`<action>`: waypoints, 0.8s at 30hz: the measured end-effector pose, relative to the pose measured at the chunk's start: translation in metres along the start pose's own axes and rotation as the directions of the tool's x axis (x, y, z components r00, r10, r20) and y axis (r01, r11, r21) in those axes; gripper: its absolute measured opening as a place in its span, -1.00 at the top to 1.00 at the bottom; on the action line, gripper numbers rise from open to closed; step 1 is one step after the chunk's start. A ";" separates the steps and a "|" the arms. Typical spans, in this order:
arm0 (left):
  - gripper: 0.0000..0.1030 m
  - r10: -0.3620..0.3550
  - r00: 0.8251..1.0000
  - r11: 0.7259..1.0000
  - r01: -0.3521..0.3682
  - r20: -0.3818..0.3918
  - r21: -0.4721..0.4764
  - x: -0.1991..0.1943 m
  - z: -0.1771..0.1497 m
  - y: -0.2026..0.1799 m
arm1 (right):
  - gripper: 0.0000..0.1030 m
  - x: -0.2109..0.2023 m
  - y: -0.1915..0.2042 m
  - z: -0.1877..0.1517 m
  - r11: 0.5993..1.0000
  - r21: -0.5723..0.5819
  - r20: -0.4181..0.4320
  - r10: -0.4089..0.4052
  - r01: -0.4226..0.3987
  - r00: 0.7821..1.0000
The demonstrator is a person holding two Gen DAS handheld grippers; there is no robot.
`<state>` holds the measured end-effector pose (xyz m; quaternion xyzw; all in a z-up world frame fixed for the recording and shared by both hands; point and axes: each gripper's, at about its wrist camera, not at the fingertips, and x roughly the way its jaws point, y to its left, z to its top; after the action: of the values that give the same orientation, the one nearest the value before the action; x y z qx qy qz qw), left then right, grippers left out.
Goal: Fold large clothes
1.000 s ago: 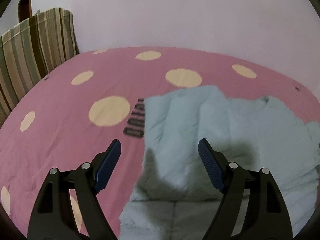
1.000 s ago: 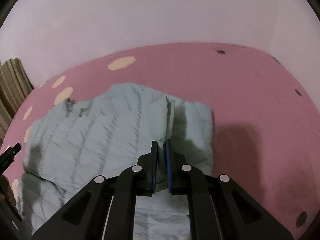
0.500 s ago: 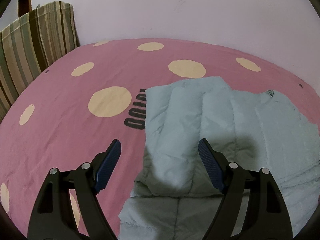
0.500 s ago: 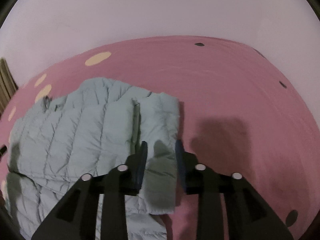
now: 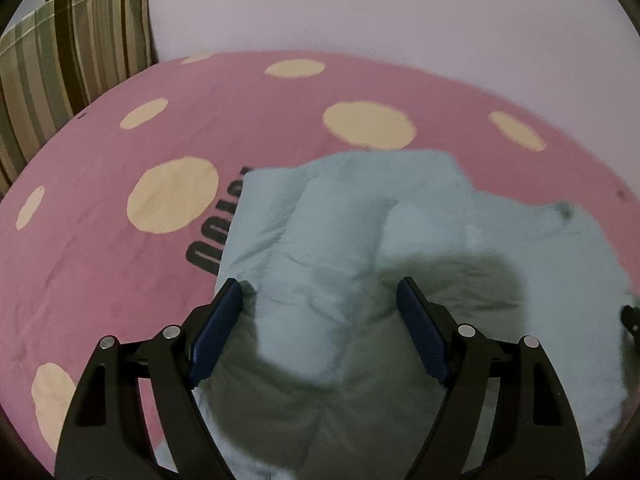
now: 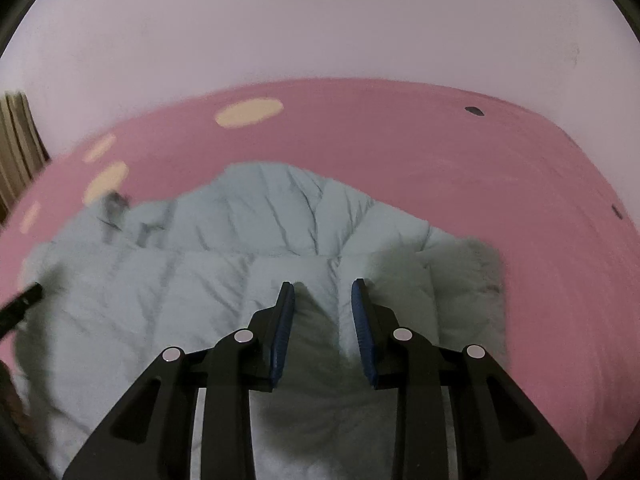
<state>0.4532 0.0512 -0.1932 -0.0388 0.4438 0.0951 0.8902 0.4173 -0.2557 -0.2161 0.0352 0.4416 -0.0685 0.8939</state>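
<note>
A pale blue-green quilted puffer jacket [image 5: 360, 240] lies on the pink bedspread [image 5: 100, 280], with a sleeve folded in over its body. My left gripper [image 5: 320, 292] is wide open above the jacket's left folded part, holding nothing. In the right wrist view the jacket [image 6: 248, 240] spreads left and ahead, its right sleeve folded in. My right gripper [image 6: 323, 286] is partly open just above the jacket, empty. The tip of the left gripper [image 6: 20, 308] shows at the left edge of the right wrist view.
The bedspread has cream dots [image 5: 368, 124] and black lettering [image 5: 212, 248] partly under the jacket. A striped cushion [image 5: 68, 60] stands at the back left against the pale wall [image 5: 360, 12]. Bare pink bed [image 6: 560, 240] lies right of the jacket.
My right gripper has let go of the jacket's right sleeve and opened, then moved left over the jacket. My left gripper stayed open and moved closer over the jacket.
</note>
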 end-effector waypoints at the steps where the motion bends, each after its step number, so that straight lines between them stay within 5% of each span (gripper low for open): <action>1: -0.55 0.009 1.000 1.000 -0.009 -0.011 0.006 0.008 -0.003 -0.001 | 0.41 0.006 0.001 -0.004 1.000 -0.007 -0.011 -0.002 0.002 1.000; 8: -0.66 0.019 1.000 0.999 -0.018 -0.007 0.032 0.024 -0.017 -0.004 | 0.40 0.013 0.003 -0.014 0.999 -0.037 0.011 -0.009 0.010 1.000; 13: -0.66 -0.003 1.000 1.000 0.003 -0.011 0.005 -0.003 -0.014 0.010 | 0.37 -0.023 -0.001 -0.015 1.000 -0.020 0.042 0.017 -0.016 0.999; 15: -0.66 0.002 1.000 1.000 -0.002 0.007 -0.010 -0.017 -0.020 0.020 | 0.14 -0.040 -0.003 -0.024 1.000 -0.025 0.072 0.011 -0.009 0.997; 17: -0.66 0.012 1.000 1.000 -0.012 0.013 -0.012 -0.023 -0.028 0.030 | 0.12 -0.049 -0.003 -0.034 0.999 -0.045 0.080 0.007 -0.004 0.997; 24: -0.71 0.022 0.998 1.000 -0.023 -0.063 -0.021 -0.004 -0.044 0.041 | 0.11 -0.022 -0.002 -0.054 0.998 -0.066 -0.005 -0.003 0.003 1.000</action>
<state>0.4076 0.0844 -0.2159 -0.0465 0.4710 0.1087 0.8742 0.3615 -0.2494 -0.2308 0.0053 0.4461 -0.0551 0.8933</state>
